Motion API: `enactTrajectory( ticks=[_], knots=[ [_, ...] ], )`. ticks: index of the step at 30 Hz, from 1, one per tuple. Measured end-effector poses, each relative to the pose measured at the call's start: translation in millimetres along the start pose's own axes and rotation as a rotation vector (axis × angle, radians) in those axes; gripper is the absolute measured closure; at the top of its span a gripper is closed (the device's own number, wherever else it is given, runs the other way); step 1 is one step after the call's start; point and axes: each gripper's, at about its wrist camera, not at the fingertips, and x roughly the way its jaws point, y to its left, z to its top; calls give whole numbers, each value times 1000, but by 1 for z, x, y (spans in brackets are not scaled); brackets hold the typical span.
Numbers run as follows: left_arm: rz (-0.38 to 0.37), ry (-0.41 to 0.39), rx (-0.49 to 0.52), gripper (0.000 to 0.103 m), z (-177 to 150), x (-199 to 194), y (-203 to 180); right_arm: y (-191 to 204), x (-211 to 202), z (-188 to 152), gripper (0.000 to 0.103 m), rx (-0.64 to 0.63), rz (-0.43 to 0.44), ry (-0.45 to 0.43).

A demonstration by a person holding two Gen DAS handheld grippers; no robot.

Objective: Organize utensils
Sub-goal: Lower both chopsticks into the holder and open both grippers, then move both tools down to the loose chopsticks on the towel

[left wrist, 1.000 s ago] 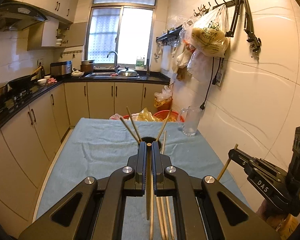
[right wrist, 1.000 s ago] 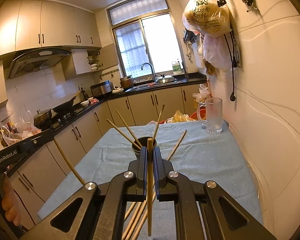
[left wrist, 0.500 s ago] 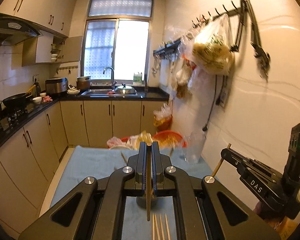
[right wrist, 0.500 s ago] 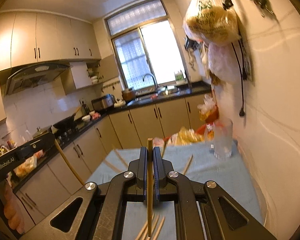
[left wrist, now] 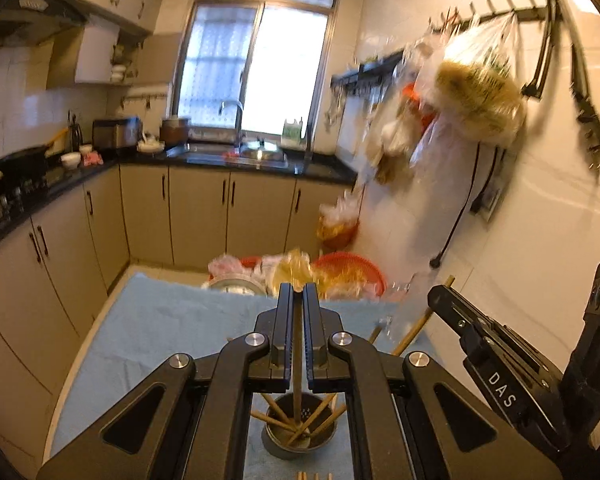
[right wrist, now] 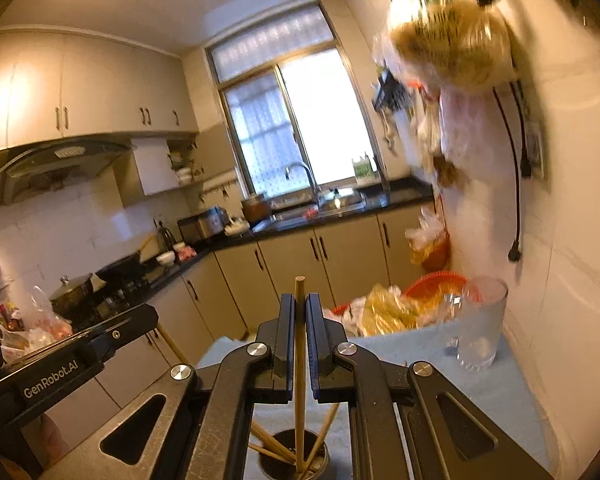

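Observation:
My left gripper [left wrist: 297,292] is shut on a wooden chopstick [left wrist: 297,360] that hangs down into a round metal holder [left wrist: 298,432] on the blue cloth. Several chopsticks lean inside the holder. My right gripper [right wrist: 299,300] is shut on another chopstick [right wrist: 299,380] whose lower end reaches into the same holder [right wrist: 294,458]. The right gripper also shows at the right of the left wrist view [left wrist: 440,300], the left gripper at the left of the right wrist view [right wrist: 148,316]. A few loose chopstick tips [left wrist: 316,476] lie on the cloth near the holder.
The table with the blue cloth [left wrist: 148,328] stands against a tiled wall on the right. A glass mug [right wrist: 480,324] stands at its far right. An orange basket with bags [left wrist: 348,272] sits beyond the far edge. Bags hang from a wall rack [left wrist: 472,92].
Both grippers have risen and moved forward over the holder, each still holding its chopstick upright. The holder has passed from ahead of the fingers to beneath them.

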Motion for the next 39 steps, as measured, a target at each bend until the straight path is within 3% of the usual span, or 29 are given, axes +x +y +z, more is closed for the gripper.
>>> enactTrajectory(
  ticks=[8, 9, 12, 13, 22, 29, 33, 39],
  knots=[
    [-8, 50, -13, 97, -18, 20, 4, -27, 42, -33, 96, 40, -11, 147],
    [-9, 49, -9, 93, -19, 18, 3, -30, 45, -36, 95, 53, -8, 164],
    [-6, 32, 5, 72, -21, 7, 0, -35, 46, -39, 73, 59, -11, 177],
    [-3, 19, 11, 69, -21, 1, -1, -35, 42, -39, 67, 53, -16, 168],
    [-6, -48, 21, 55, -29, -68, -2, -26, -9, -28, 54, 12, -34, 128],
    [-17, -42, -2, 48, -66, -118, 10, -22, -55, -39, 41, -44, -56, 171],
    [-5, 14, 14, 45, -106, -123, 16, -25, -73, -67, 36, -83, -72, 275],
    [9, 218, 59, 45, -186, -90, 20, -31, -72, -146, 36, -113, -26, 537]
  ],
)
